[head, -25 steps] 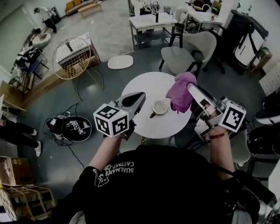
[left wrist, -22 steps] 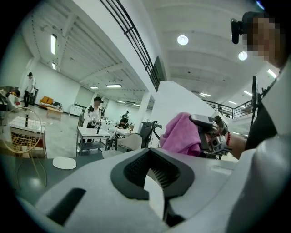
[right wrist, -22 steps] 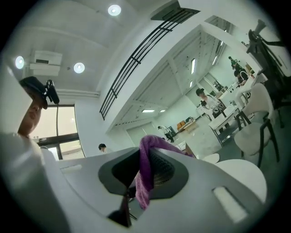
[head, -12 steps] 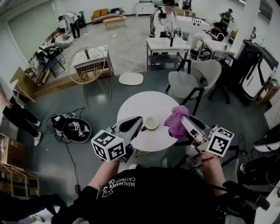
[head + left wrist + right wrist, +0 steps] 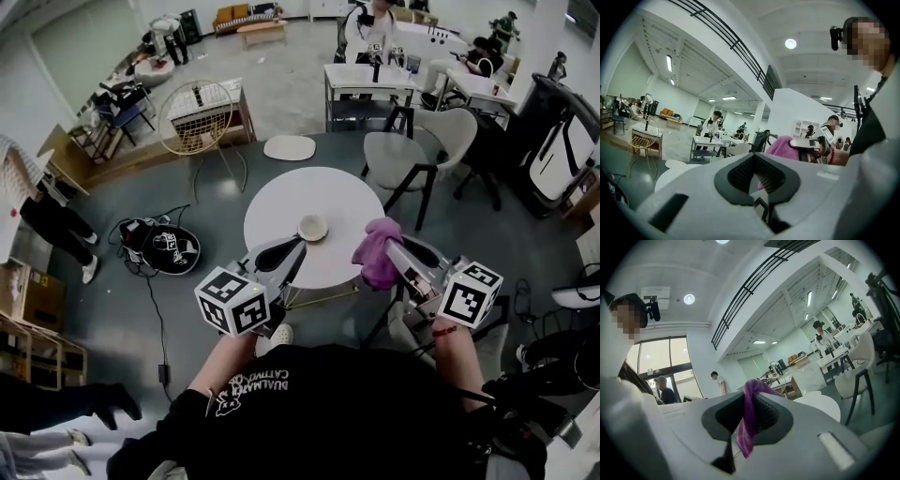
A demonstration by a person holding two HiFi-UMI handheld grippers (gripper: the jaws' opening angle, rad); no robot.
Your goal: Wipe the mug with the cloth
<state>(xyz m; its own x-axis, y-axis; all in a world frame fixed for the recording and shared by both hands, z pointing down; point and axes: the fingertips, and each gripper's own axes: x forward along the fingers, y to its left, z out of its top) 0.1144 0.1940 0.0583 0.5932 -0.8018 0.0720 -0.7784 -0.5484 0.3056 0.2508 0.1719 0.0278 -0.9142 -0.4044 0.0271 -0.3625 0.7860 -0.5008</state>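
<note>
A white mug (image 5: 312,227) stands alone on the round white table (image 5: 281,202), near its middle. My left gripper (image 5: 284,250) hovers over the table's near edge, short of the mug, shut with nothing between its jaws (image 5: 756,164). My right gripper (image 5: 392,249) is off the table's near right edge, shut on a purple cloth (image 5: 378,253) that hangs bunched from its tip. The right gripper view shows the cloth (image 5: 750,416) pinched between the pads and draping down. In the left gripper view the cloth (image 5: 780,146) shows to the right, with the mug hidden.
A grey chair (image 5: 412,155) stands just beyond the table's right side. A wire chair (image 5: 202,117) and a white stool (image 5: 289,147) are behind it. A black bag with cables (image 5: 164,248) lies on the floor to the left. People and desks (image 5: 370,80) fill the back.
Both grippers have drawn back from the mug toward the person. The cloth, which hung beside the mug over the table, is now off the table's near right edge. The mug has stayed put.
</note>
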